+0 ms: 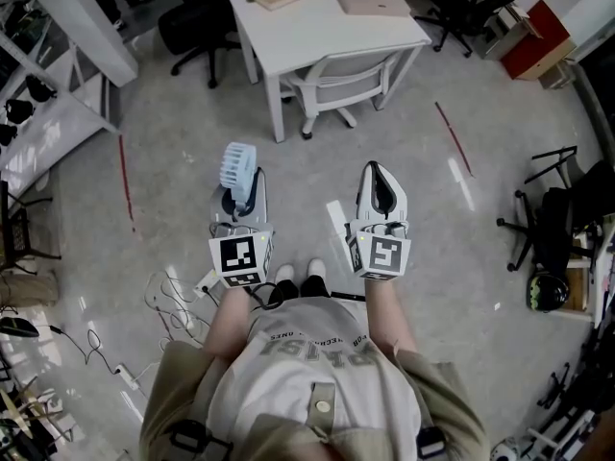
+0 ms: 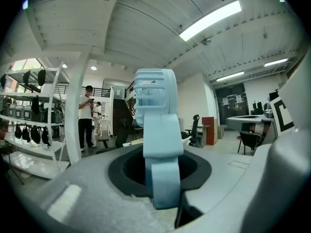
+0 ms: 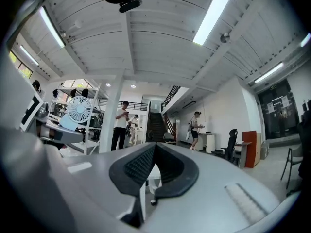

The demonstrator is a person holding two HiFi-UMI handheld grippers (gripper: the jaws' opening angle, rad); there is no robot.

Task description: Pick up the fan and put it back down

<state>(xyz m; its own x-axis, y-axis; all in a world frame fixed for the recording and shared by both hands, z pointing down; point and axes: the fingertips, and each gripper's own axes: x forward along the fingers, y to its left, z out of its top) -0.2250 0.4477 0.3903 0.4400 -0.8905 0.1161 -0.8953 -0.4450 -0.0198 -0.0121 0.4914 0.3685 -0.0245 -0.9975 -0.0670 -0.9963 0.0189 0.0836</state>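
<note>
Head view: fan [image 1: 237, 166] handle is covered by left gripper [image 1: 240, 198]. Print on shirt [image 1: 317, 349] is blurred, unreadable. Distant shelf items [image 2: 33, 132] are too small to be identified.

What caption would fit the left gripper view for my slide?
Left gripper shut on the handle of a pale blue fan, held upright with an open office behind.

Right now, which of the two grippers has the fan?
The left gripper, clamped on the pale blue fan; the right gripper is shut and empty.
</note>
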